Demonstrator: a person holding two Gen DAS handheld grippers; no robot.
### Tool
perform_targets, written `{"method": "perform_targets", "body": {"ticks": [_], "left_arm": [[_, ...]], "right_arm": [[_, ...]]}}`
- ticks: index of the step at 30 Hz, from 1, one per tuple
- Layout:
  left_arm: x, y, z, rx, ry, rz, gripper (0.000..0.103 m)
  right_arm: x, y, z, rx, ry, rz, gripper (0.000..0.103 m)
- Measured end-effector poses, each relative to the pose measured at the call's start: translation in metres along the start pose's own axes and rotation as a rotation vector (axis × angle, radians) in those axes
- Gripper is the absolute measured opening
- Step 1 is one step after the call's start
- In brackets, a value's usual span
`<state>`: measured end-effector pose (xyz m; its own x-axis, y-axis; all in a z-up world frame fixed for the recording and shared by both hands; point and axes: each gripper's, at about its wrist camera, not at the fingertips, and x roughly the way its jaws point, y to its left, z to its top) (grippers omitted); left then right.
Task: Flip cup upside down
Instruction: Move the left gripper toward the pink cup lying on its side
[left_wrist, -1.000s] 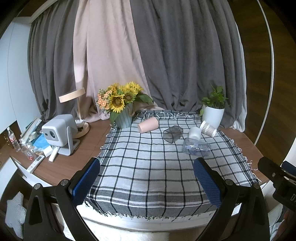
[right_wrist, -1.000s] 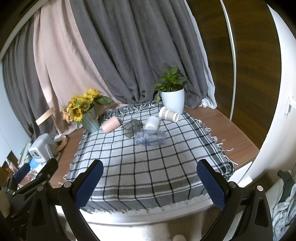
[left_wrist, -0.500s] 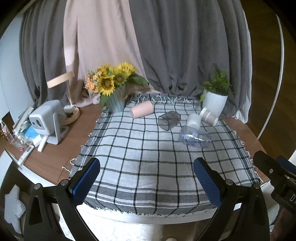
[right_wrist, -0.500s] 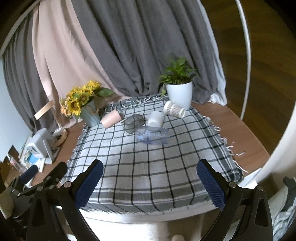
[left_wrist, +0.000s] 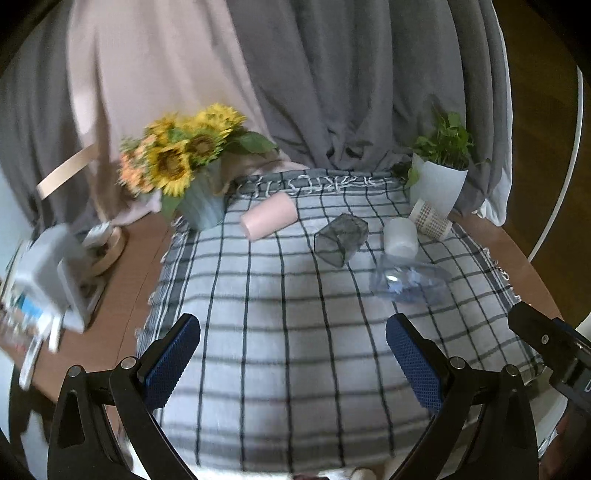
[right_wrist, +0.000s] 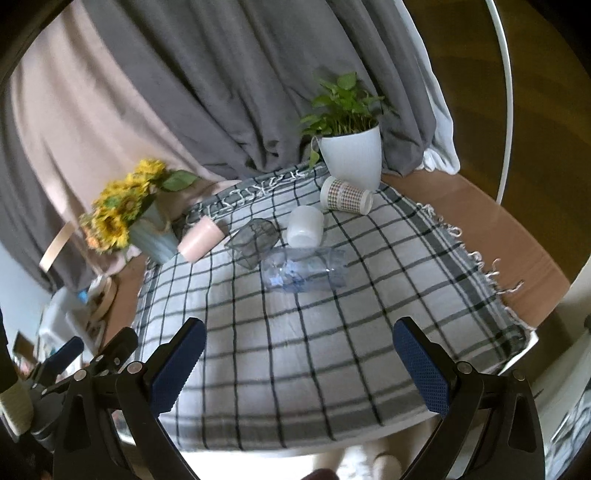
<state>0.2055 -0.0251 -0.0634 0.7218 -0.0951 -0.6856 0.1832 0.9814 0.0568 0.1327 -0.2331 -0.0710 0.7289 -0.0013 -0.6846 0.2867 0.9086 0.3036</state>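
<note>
Cup: five candidates lie on their sides on the checked cloth (left_wrist: 295, 332) covering the bench (right_wrist: 480, 206), grouped toward 12 o'clock in both wrist views. None stands upright, and the task sentence does not say which one is meant.

- Pink cup (left_wrist: 269, 220), at 11 o'clock in the left wrist view, just beside the sunflower vase (left_wrist: 203, 206).
- Smoked glass cup (left_wrist: 341, 240), open mouth turned toward the camera.
- White cup (left_wrist: 400, 236), just beside the glass cup.
- Patterned paper cup (right_wrist: 345, 195), lying close against the white planter (right_wrist: 352, 157).
- Clear blue cup (right_wrist: 306, 269), nearest of the five, close in front of the white and glass cups.

All five appear empty. The vase holds sunflowers; the planter holds a green plant.

Left hand-held gripper (left_wrist: 293, 356): fingers spread wide, nothing between them, well short of the cups. Right hand-held gripper (right_wrist: 299, 363): likewise spread wide and empty, at the cloth's near edge.

Step in hand, as judged: approach and selection. Procedure recommended:

1. Choose a cup with free space on both sides; the pink cup is the most isolated.
2. Bring the fingers across the cup's body, not its rim.
3. Close gently; the clear blue cup looks thin and may deform.
4. Lift clear before rotating, to avoid disturbing neighbours.
5. Set it mouth-down on flat cloth.
</note>
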Motion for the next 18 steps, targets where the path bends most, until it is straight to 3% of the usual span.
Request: {"method": "perform_targets", "body": {"ticks": [4, 10, 18], "left_arm": [[0.037, 0.019, 0.027, 0.076, 0.027, -0.066, 0.103], [0.094, 0.042, 0.064, 0.225, 0.038, -0.102, 0.103], [0.169, 0.053, 0.096, 0.41, 0.052, -0.144, 0.103]], "right_arm": [[0.024, 0.018, 0.008, 0.087, -0.007, -0.052, 0.102], [0.062, 0.05, 0.015, 0.221, -0.038, -0.136, 0.102], [0.114, 0.082, 0.021, 0.358, -0.011, -0.224, 0.102]]}}
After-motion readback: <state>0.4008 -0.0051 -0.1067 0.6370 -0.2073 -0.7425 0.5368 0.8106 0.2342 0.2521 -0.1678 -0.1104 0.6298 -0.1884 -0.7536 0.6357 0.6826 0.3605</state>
